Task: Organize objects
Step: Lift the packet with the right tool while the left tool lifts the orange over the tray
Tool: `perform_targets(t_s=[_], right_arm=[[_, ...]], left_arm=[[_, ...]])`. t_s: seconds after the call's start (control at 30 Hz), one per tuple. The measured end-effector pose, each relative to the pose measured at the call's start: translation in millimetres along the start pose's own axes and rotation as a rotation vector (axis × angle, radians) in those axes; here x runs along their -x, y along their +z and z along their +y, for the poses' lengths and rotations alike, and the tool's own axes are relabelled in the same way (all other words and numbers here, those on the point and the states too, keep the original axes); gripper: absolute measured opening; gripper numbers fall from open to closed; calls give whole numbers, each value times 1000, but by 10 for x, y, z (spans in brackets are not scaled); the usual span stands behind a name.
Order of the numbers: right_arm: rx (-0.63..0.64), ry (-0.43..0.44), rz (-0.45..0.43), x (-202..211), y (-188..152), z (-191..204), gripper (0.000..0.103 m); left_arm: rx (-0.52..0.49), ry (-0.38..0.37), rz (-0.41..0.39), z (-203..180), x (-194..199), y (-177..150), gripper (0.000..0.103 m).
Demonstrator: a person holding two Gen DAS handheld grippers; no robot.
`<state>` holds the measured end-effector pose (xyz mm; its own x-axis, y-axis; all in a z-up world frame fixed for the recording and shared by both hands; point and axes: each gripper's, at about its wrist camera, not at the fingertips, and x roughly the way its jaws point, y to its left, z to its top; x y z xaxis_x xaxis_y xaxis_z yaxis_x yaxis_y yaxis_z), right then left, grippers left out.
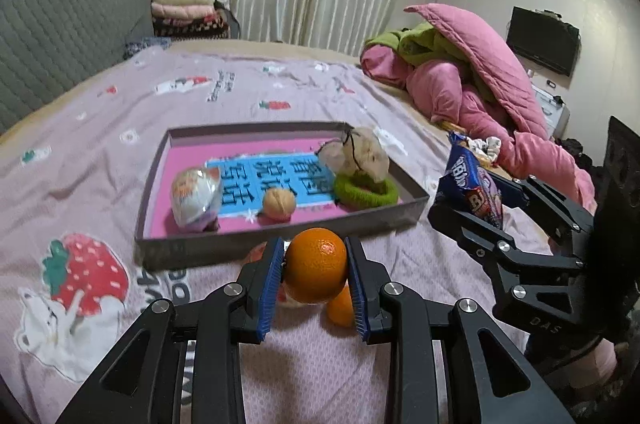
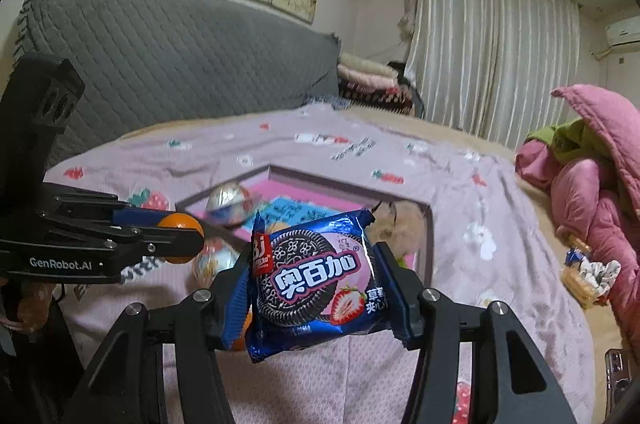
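Note:
My left gripper (image 1: pixel 314 270) is shut on an orange (image 1: pixel 315 266) and holds it above the bed, just in front of the grey tray (image 1: pixel 280 236). A second orange (image 1: pixel 340 306) lies on the sheet under it. The tray holds a foil egg toy (image 1: pixel 195 195), a walnut (image 1: pixel 279 203), a green hair tie (image 1: pixel 366 189) and a beige plush (image 1: pixel 356 153). My right gripper (image 2: pixel 316 284) is shut on a blue cookie packet (image 2: pixel 314 284), held in the air to the right of the tray. The packet also shows in the left wrist view (image 1: pixel 474 183).
The bed has a pink printed sheet (image 1: pixel 120 111). A pile of pink and green bedding (image 1: pixel 480 79) lies at the right. Snack packets and a scrunchie (image 2: pixel 588 274) lie beside that pile. A grey headboard (image 2: pixel 180 63) is behind.

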<state>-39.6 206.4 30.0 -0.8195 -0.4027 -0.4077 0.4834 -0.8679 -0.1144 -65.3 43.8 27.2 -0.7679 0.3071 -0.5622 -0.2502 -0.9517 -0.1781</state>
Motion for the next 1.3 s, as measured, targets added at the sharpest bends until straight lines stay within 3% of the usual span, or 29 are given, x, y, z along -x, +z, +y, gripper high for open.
perform_targets(t_s=[0.4, 1.3], right_arm=[[-44, -27, -72, 53, 139, -111, 57], [-47, -52, -130, -309, 478, -427, 57]], left_arm=[[-42, 72, -79, -24, 56, 250, 32], [-32, 135, -120, 276, -300, 849, 32]])
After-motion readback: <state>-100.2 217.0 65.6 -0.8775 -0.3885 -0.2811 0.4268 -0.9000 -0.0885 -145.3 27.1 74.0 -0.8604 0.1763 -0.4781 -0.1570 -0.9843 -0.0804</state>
